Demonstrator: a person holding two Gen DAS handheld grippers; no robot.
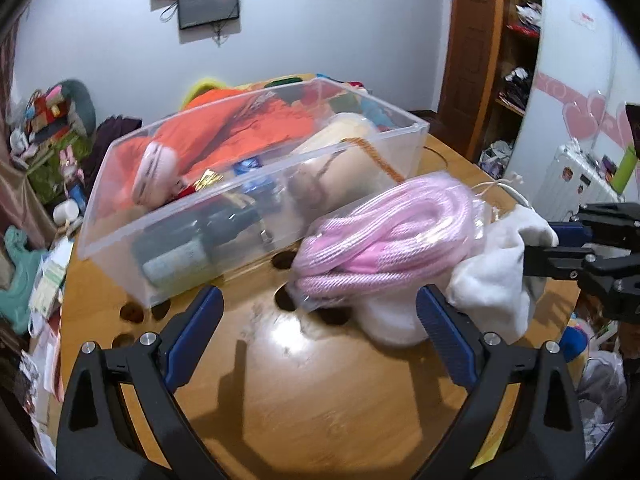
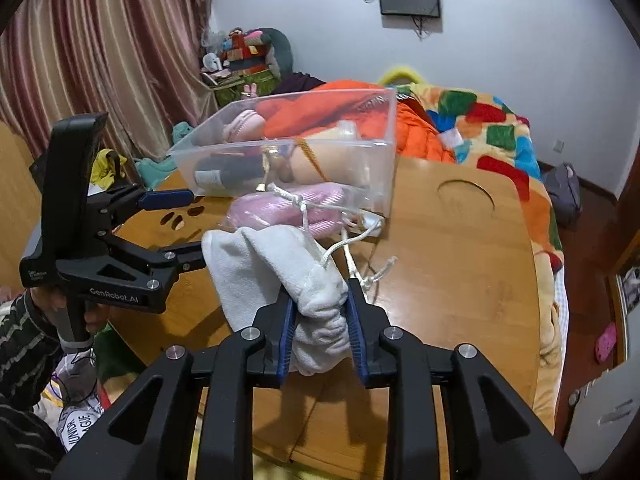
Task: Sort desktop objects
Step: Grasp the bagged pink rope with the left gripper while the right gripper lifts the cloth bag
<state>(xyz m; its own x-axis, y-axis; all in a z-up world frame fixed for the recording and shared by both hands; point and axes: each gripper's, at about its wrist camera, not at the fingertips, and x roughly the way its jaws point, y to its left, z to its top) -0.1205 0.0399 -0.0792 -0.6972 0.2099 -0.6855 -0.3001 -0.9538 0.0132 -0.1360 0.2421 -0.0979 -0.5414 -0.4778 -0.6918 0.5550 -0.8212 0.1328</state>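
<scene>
Clamping a bunched fold of the white drawstring pouch (image 2: 280, 280), the right tongs (image 2: 320, 336) have their blue pads pressed into the fleece from both sides; the jaws have just eased a touch wider, yet the cloth is pinched between them. The pouch's loose body spreads toward the left over the wooden table (image 2: 460, 248), and its white cord (image 2: 344, 248) trails away across the wood on the far side. Just beyond the pouch lies a clear bag of coiled pink rope (image 1: 384, 240), touching the pouch and resting against the near wall of a clear plastic bin (image 1: 120, 216). Inside the bin lie a dark bottle (image 1: 192, 248) on its side, a pink-and-white plush piece (image 1: 156, 172), and a cream-coloured soft item (image 1: 348, 160); an orange garment shows through the bin's far wall.

On the left, the left tongs (image 1: 320, 300) stand wide apart with nothing between them, over bare table close to the rope bag, the right pad just beside the pouch's edge. A hand (image 2: 76, 312) in a striped sleeve grips their handle.
</scene>
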